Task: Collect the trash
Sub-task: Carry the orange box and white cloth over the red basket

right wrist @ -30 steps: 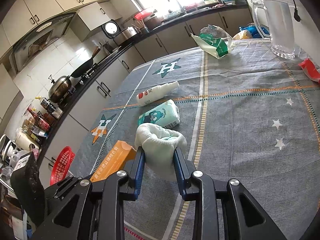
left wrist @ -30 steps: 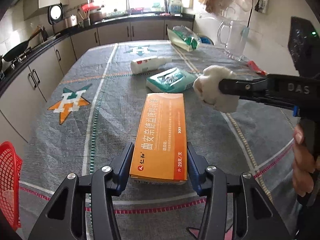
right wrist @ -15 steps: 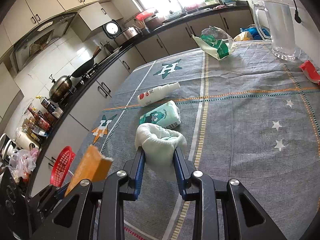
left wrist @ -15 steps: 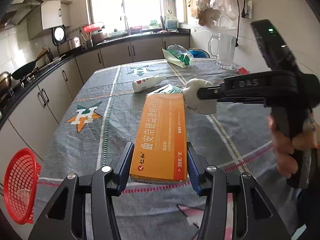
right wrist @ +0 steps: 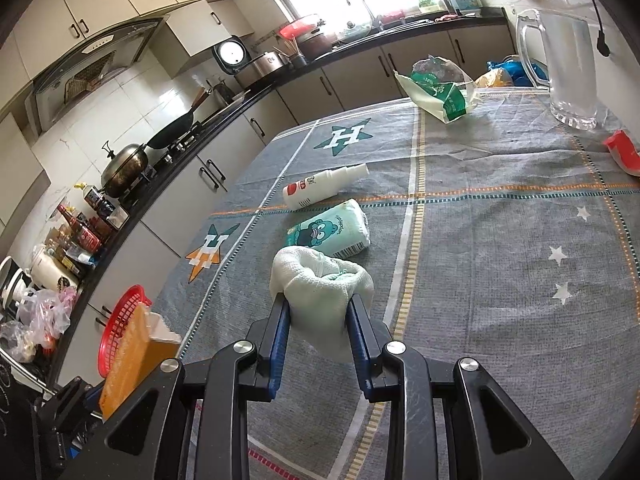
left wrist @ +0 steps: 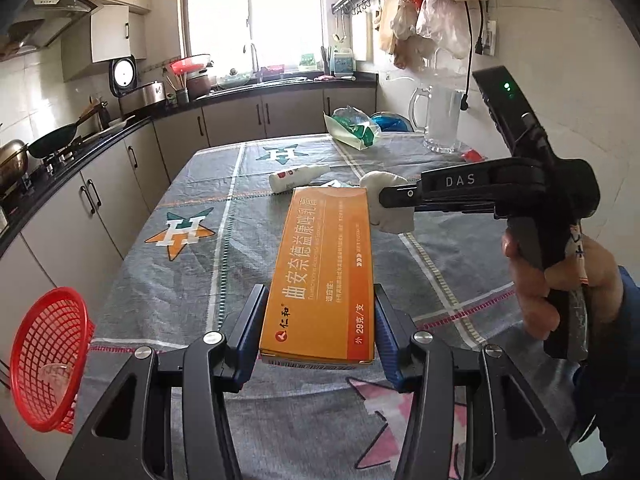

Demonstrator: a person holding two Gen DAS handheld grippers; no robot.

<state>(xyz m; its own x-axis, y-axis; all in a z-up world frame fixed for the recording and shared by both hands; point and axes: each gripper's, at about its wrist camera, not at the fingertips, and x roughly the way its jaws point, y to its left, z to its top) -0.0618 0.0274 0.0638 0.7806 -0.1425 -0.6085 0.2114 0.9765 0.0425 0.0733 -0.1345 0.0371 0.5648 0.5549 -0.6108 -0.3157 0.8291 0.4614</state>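
table (left wrist: 168,280): pretty much the whole scene is taken up by it, covered in a grey cloth printed with star-and-H logos and coloured stripes; kitchen counters and cabinets are seen along the far side.

glass pitcher (right wrist: 568,68): stood upright at the far right corner of the table, well away from both grippers.

red basket (left wrist: 48,356): seen low beside the table's left edge, tilted so the mouth is turned toward the camera; in the right wrist view it's partly hidden behind the box.

green-and-white bag (right wrist: 438,90): left lying at the far end of the table, near the pitcher.

orange box (left wrist: 324,276): long carton with Chinese print, lifted clear of the cloth and pointed away from the camera, near end pinched at both sides.

left gripper (left wrist: 316,328): clamped onto the orange box's near end, blue pads pressed flat on its long sides.

white cloth wad (right wrist: 320,288): crumpled and squeezed in the other tongs, held just above the cloth.

right gripper (right wrist: 318,324): closed narrow on the white cloth wad; its handle is gripped by a hand (left wrist: 560,280) with a blue sleeve.

tissue pack (right wrist: 330,230): mint green with a cartoon face, laid flat just beyond the wad.

white bottle (right wrist: 322,186): lying on its side just past the tissue pack.

red scrap (right wrist: 622,150): small, at the right edge near the pitcher.
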